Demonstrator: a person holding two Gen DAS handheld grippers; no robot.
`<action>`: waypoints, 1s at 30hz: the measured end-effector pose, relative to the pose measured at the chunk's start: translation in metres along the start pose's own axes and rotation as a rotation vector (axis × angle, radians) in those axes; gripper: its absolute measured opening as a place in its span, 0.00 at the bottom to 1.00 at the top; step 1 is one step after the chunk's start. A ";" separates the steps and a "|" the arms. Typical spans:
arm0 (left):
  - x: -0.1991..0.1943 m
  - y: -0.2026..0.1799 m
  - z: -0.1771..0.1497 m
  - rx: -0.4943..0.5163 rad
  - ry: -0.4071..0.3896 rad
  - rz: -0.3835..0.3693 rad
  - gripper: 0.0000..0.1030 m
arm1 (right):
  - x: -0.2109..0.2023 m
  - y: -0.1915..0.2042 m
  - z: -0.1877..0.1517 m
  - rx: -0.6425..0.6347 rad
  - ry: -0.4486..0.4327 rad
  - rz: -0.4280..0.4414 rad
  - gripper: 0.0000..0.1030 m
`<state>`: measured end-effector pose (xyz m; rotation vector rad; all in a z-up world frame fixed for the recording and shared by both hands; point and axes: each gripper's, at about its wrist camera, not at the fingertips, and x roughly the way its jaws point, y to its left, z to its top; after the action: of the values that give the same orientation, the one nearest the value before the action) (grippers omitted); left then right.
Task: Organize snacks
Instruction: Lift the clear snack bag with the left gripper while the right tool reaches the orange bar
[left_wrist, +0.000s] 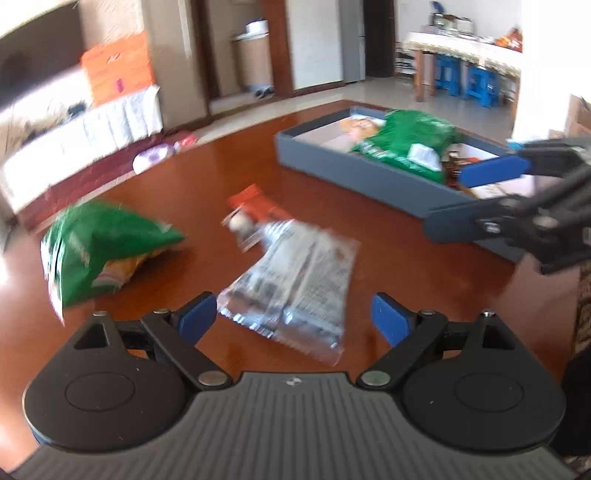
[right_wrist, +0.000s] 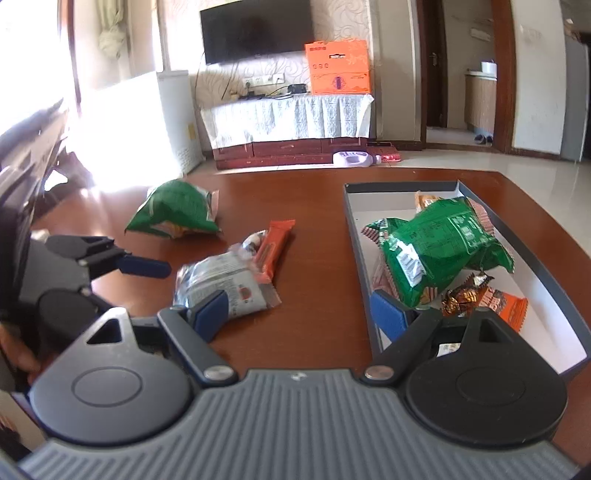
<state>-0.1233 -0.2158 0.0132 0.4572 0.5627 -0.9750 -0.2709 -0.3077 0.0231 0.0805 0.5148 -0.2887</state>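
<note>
Fingers first: the left gripper (left_wrist: 293, 319) has its blue pads spread wide, nothing between them, hovering just above the near edge of the silver snack packet (left_wrist: 291, 284) lying flat on the wooden table (left_wrist: 388, 236). Over on the other side, the right gripper (right_wrist: 301, 314) is also spread wide and empty; its left pad sits in front of the silver packet's near corner, its right pad in front of the near left wall of the grey tray (right_wrist: 360, 236).

Just past the silver packet, an orange bar (right_wrist: 275, 245) lies angled, one end resting against the packet, with a small clear-wrapped snack (right_wrist: 253, 242) tucked beside it. Further left and well apart, a green chip bag (right_wrist: 177, 212) sits puffed up on the table.

To the right, the tray already holds a load: a big green bag (right_wrist: 443, 245) lies across the middle, a brown foil-wrapped sweet (right_wrist: 463, 293) and an orange packet (right_wrist: 506, 304) sit at the near end, and another orange-printed packet (right_wrist: 424, 201) peeks out behind the green bag at the far end.

Beyond the table, a purple-and-white bottle (right_wrist: 354, 158) lies on the floor, then a cabinet draped in white cloth (right_wrist: 288, 118) carrying an orange box (right_wrist: 338, 66), with a dark television (right_wrist: 255, 29) on the wall.
</note>
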 end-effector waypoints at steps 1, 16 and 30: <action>0.000 -0.004 0.000 0.028 -0.014 0.010 0.97 | 0.000 -0.002 0.000 0.007 0.003 -0.007 0.83; 0.021 0.005 -0.002 -0.066 0.028 0.056 0.67 | 0.005 -0.013 0.006 0.082 0.005 0.041 0.71; -0.012 0.038 -0.035 -0.393 0.113 0.271 0.91 | 0.076 0.049 0.029 -0.077 0.123 -0.051 0.36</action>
<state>-0.1039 -0.1686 -0.0021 0.2283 0.7544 -0.5636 -0.1795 -0.2841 0.0105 0.0097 0.6499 -0.3150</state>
